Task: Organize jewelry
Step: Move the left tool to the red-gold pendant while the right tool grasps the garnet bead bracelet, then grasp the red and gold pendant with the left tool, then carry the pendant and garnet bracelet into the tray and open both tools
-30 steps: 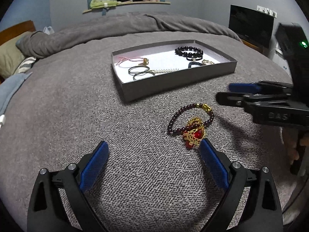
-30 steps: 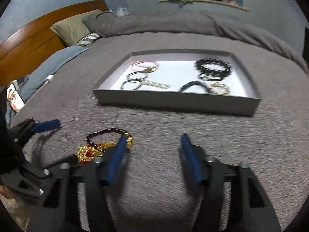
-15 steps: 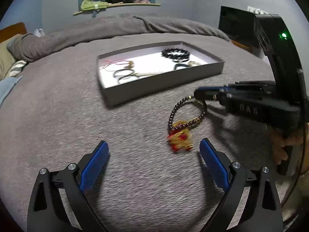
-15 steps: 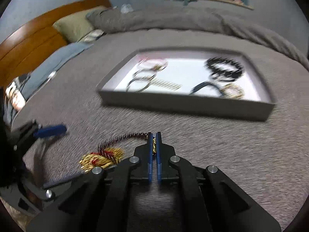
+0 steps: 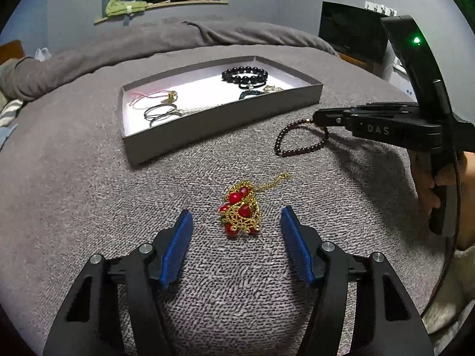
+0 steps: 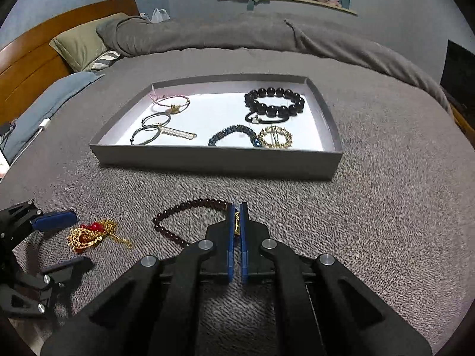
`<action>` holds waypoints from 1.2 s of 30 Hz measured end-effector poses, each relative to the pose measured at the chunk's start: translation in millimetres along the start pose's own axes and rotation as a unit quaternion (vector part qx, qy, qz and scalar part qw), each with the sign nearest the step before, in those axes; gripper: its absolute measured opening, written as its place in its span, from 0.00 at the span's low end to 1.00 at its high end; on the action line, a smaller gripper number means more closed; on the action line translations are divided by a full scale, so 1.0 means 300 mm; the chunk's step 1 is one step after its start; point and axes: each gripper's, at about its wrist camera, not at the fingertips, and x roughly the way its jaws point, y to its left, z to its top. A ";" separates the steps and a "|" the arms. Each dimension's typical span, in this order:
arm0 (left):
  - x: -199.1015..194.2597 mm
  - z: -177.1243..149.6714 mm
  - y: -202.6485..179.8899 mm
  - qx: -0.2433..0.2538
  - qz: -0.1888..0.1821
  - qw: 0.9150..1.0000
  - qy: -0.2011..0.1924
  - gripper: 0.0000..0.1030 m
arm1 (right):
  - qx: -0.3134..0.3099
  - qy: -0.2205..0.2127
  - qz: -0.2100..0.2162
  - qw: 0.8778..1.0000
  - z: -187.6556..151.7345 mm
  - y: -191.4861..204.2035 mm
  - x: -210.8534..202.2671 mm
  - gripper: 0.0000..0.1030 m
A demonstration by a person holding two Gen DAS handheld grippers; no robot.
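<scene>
My right gripper (image 6: 236,207) is shut on a dark red bead bracelet (image 6: 181,209) at its gold charm, holding it low over the grey bed cover; it also shows in the left wrist view (image 5: 299,139). A gold necklace with red stones (image 5: 242,210) lies on the cover between the open fingers of my left gripper (image 5: 236,222); it also shows in the right wrist view (image 6: 89,234). A grey tray (image 6: 207,161) with a white floor lies beyond and holds several bracelets and rings.
The tray (image 5: 207,124) holds a black bead bracelet (image 6: 274,102), a blue bracelet (image 6: 233,135), a gold ring brooch (image 6: 274,138) and hoops (image 6: 151,129). Pillows (image 6: 80,41) and a wooden headboard (image 6: 32,59) lie at the left. A dark monitor (image 5: 353,32) stands at the right.
My right gripper closed on the bead bracelet and pulled it away from the gold necklace, toward the tray. My left gripper moved in around the necklace and narrowed.
</scene>
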 end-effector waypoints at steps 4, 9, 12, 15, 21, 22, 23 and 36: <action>0.013 0.002 -0.005 0.008 0.000 1.000 0.001 0.53 | -0.001 0.011 0.015 1.000 -0.014 0.007 -0.001 0.14; 0.025 0.007 -0.012 0.023 0.005 1.000 -0.002 0.50 | -0.006 0.016 0.020 1.000 -0.022 0.027 0.004 0.25; 0.029 0.006 -0.011 0.026 -0.001 1.000 0.002 0.28 | -0.003 0.022 0.019 1.000 -0.025 0.022 0.017 0.25; 0.022 0.006 -0.004 0.022 -0.007 1.000 0.001 0.27 | -0.001 0.022 0.023 0.999 -0.029 0.021 0.022 0.22; -0.017 0.004 -0.004 0.025 0.007 0.999 -0.020 0.27 | -0.016 -0.010 0.028 0.999 -0.020 0.039 -0.017 0.06; -0.029 0.007 -0.002 0.024 0.010 0.999 -0.026 0.27 | -0.018 -0.022 0.029 0.999 -0.016 0.041 -0.035 0.06; -0.045 0.012 0.003 0.021 0.014 0.999 -0.033 0.27 | -0.021 -0.036 0.030 0.999 -0.010 0.044 -0.054 0.06; -0.191 0.123 0.082 -0.021 0.027 0.996 -0.080 0.27 | -0.010 -0.093 0.041 0.995 0.069 0.011 -0.163 0.06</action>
